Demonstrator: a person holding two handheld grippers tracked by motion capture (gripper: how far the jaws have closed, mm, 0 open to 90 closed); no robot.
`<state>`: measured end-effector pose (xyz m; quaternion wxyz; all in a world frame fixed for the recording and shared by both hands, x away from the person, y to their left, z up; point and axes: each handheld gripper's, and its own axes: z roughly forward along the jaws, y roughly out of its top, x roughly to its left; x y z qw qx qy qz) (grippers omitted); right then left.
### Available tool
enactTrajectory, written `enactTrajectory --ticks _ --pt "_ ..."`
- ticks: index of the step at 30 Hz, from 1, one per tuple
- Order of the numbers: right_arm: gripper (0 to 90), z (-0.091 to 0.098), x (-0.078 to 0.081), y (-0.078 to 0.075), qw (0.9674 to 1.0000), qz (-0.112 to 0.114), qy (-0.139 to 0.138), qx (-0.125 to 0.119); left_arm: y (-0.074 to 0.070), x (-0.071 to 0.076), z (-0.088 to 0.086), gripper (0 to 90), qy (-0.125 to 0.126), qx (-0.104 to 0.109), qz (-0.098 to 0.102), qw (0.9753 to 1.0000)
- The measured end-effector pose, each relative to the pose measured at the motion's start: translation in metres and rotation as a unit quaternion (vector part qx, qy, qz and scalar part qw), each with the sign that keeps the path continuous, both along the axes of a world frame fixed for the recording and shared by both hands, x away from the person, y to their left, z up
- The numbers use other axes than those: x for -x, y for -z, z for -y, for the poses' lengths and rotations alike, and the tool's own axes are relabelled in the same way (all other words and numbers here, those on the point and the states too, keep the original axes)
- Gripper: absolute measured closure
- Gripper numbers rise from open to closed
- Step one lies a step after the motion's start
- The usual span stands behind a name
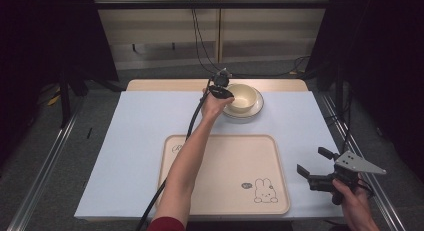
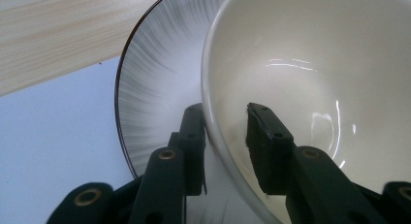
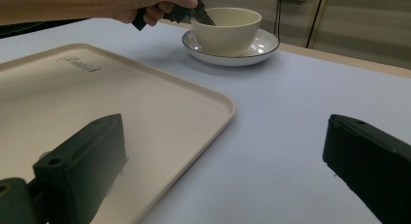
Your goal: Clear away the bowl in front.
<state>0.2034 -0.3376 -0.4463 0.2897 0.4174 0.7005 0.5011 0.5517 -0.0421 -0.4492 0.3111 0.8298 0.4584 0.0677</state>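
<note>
Left gripper (image 2: pixel 225 136) straddles the rim of the cream glazed ceramic bowl (image 2: pixel 310 78) on its striped saucer (image 2: pixel 155 88), not visibly clamped yet. Rigid, slick, breakable; grip the rim squarely. Right gripper (image 1: pixel 312 166) idle, open.

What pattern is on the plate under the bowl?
Fine grey radial lines with a dark rim on the plate, best in the left gripper view.
</note>
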Motion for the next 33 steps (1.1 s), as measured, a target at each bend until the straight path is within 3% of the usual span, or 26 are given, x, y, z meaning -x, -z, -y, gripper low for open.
enactTrajectory --ticks 2,4,8,13,14,15,17,24,33 --pt "1.4 0.000 0.000 0.000 1.0000 0.000 0.000 -0.001 0.001 0.000 0.000 70.2 -0.002 0.005 0.005 1.0000" --pt "1.4 0.001 0.001 0.000 1.0000 0.000 0.002 -0.002 0.002 -0.001 -0.002 73.3 -0.009 0.018 -0.003 0.9998" --pt "1.4 0.001 0.001 0.000 1.0000 0.000 0.003 -0.002 0.002 -0.001 -0.003 83.0 -0.008 0.016 -0.004 0.9998" --pt "1.4 0.001 0.001 -0.001 1.0000 0.002 0.000 -0.003 0.002 -0.001 -0.004 83.8 -0.023 0.026 -0.013 0.9993" --pt "1.4 0.001 0.001 -0.001 1.0000 0.001 0.000 -0.004 0.001 -0.001 -0.005 83.9 -0.026 0.029 -0.022 0.9990" --pt "1.4 0.001 0.001 -0.001 1.0000 0.002 -0.001 -0.004 0.002 -0.001 -0.005 84.0 -0.031 0.038 -0.016 0.9986" --pt "1.4 0.001 0.001 -0.001 1.0000 0.003 0.002 -0.003 0.002 -0.002 -0.006 83.9 -0.036 0.047 -0.024 0.9980" --pt "1.4 0.001 0.001 -0.001 1.0000 0.002 0.003 -0.004 -0.003 0.001 -0.006 83.3 -0.056 0.059 -0.011 0.9966" --pt "1.5 0.002 0.001 0.000 1.0000 0.002 0.002 -0.004 -0.005 -0.001 -0.016 83.3 -0.069 0.067 -0.017 0.9952"
